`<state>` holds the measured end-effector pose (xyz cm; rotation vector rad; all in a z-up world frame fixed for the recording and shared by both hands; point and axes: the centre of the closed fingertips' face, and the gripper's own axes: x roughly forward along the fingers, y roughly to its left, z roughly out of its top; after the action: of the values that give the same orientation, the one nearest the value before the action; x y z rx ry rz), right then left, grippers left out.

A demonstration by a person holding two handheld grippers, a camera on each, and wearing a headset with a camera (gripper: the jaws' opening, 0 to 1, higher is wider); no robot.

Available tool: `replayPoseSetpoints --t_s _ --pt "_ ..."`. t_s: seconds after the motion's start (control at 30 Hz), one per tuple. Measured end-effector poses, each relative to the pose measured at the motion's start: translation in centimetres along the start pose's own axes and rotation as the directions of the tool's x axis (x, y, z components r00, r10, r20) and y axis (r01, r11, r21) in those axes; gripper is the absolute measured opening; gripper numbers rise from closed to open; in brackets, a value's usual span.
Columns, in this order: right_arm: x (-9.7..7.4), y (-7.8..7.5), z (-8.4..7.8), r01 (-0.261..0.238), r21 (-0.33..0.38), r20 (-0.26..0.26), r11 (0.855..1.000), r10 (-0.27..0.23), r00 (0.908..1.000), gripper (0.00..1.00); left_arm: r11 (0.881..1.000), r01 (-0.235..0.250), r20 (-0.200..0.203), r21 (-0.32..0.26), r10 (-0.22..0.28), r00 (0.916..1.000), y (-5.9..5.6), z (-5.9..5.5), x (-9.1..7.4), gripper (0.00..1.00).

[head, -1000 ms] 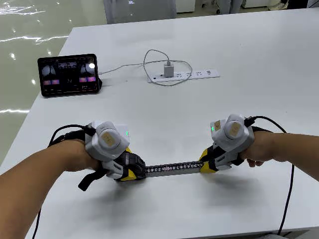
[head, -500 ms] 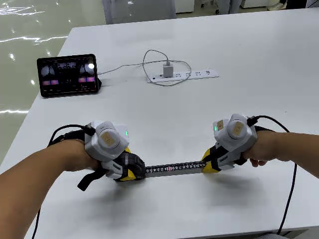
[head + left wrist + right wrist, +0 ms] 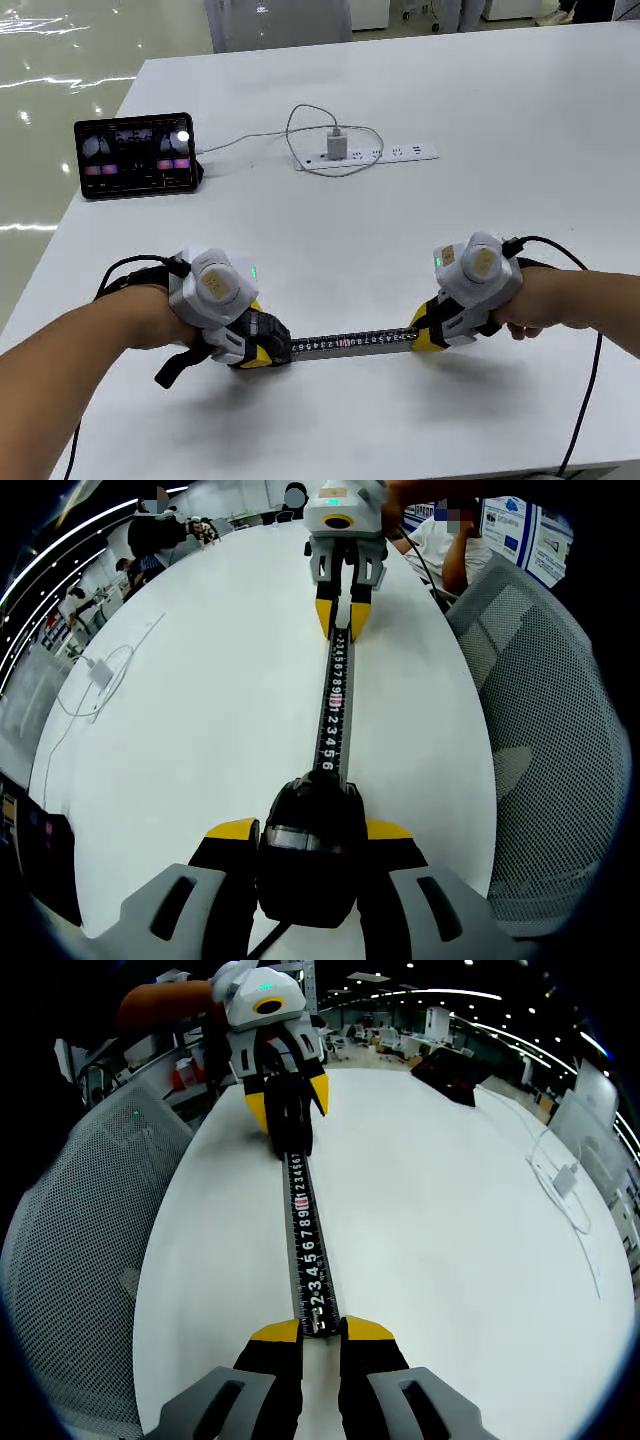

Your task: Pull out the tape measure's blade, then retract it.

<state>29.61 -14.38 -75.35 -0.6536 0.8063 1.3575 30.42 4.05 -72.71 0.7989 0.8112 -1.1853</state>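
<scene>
The smooth white tabletop (image 3: 330,220) has a soft satin sheen, nowhere near as mirror-glossy as the polished floor (image 3: 50,60). The black tape measure case (image 3: 308,845) looks like matt plastic with a shiny patch on top. Its dark blade (image 3: 308,1250) reads as thin semi-gloss metal. The left hand-held gripper (image 3: 310,830) and right hand-held gripper (image 3: 322,1330) are matt grey plastic. The grey chair (image 3: 545,710) is open mesh cloth.

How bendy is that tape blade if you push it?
Probably springy: the blade runs straight from the case to the right gripper. It looks thin, so a sideways push would likely buckle it. Released, it may snap back.
</scene>
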Motion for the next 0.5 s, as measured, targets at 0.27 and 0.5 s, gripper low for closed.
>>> replayPoseSetpoints --t_s 0.27,0.5 --pt "-0.22 -0.04 -0.33 0.002 0.000 -0.003 1.000 -0.002 1.0000 0.09 1.000 -0.001 -0.001 0.002 0.001 1.0000 0.02 0.00 0.01 0.33" --pt "-0.43 -0.05 -0.55 0.003 0.000 -0.007 1.000 -0.003 1.0000 0.09 1.000 0.000 0.000 0.000 0.000 1.0000 0.01 -0.03 0.01 0.33"
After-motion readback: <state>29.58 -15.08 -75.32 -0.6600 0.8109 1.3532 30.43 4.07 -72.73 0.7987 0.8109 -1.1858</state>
